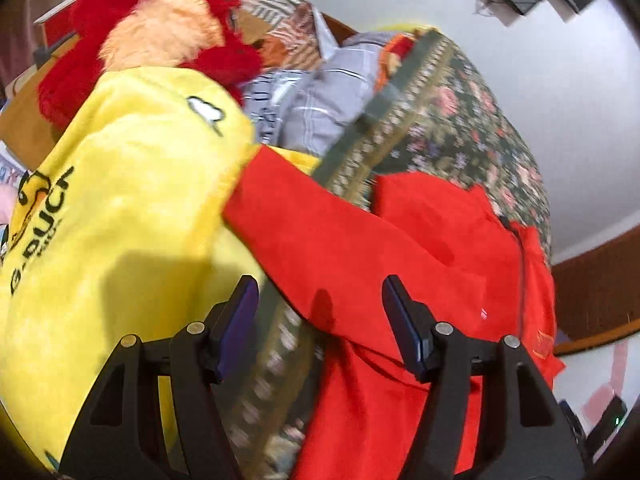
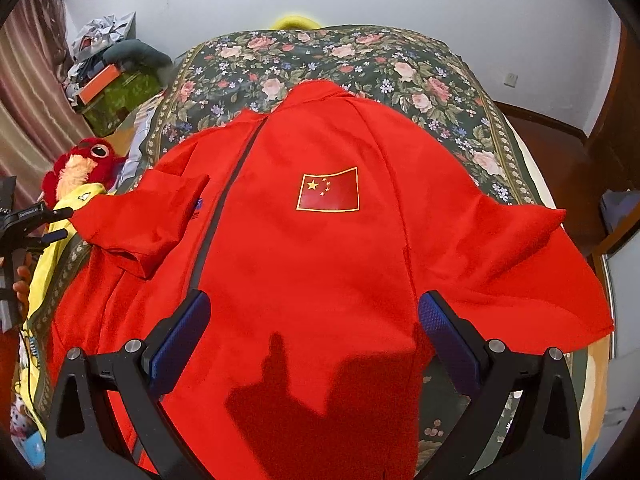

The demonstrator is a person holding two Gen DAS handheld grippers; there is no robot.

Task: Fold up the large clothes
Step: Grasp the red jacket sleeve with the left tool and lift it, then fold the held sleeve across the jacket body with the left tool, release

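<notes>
A large red jacket (image 2: 312,248) with a flag patch (image 2: 328,189) and a dark zip lies spread on a floral bedspread (image 2: 320,56). Its left sleeve (image 2: 140,220) is folded in over the body; the right sleeve (image 2: 520,248) lies spread out. My right gripper (image 2: 314,332) is open and empty, just above the jacket's lower middle. My left gripper (image 1: 320,308) is open and empty, at the bed's left side by the red sleeve (image 1: 340,240). It also shows at the left edge of the right wrist view (image 2: 60,224).
A yellow plush blanket (image 1: 112,208) and a red plush toy (image 1: 160,36) lie left of the jacket, with grey striped cloth (image 1: 312,108) behind. A cluttered stand (image 2: 108,76) sits at the back left. The bed's right edge (image 2: 576,264) drops to the wooden floor.
</notes>
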